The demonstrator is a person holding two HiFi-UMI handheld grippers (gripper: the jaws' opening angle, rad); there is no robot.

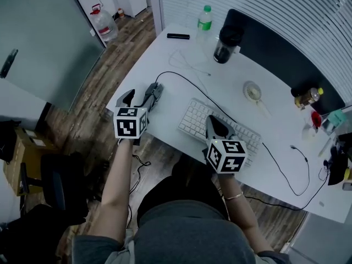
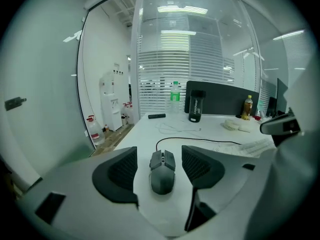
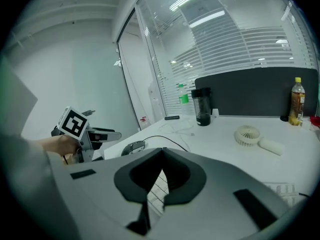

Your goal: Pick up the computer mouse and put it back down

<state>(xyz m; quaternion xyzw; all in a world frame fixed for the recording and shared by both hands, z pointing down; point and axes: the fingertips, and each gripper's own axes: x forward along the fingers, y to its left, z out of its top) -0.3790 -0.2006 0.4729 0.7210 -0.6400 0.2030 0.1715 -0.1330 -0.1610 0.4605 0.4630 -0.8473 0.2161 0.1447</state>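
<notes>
The dark grey computer mouse (image 2: 162, 171) lies on the white desk (image 1: 181, 92), its black cable running away toward the back. My left gripper (image 2: 159, 157) is open, one jaw on each side of the mouse, neither touching it. In the head view that gripper (image 1: 138, 97) sits at the desk's near left corner, with the mouse (image 1: 154, 93) by its right jaw. My right gripper (image 1: 215, 126) is shut on nothing and hovers over the white keyboard (image 1: 192, 120). In the right gripper view, that gripper (image 3: 162, 152) shows keys (image 3: 159, 186) below its jaws and the mouse (image 3: 132, 147) far left.
A black tumbler (image 1: 226, 43), a green-capped bottle (image 1: 204, 18), a black remote (image 1: 178, 36) and a small white fan (image 1: 253, 91) stand farther back. The desk edge runs just left of the left gripper. A dark chair (image 1: 55, 186) stands on the floor below.
</notes>
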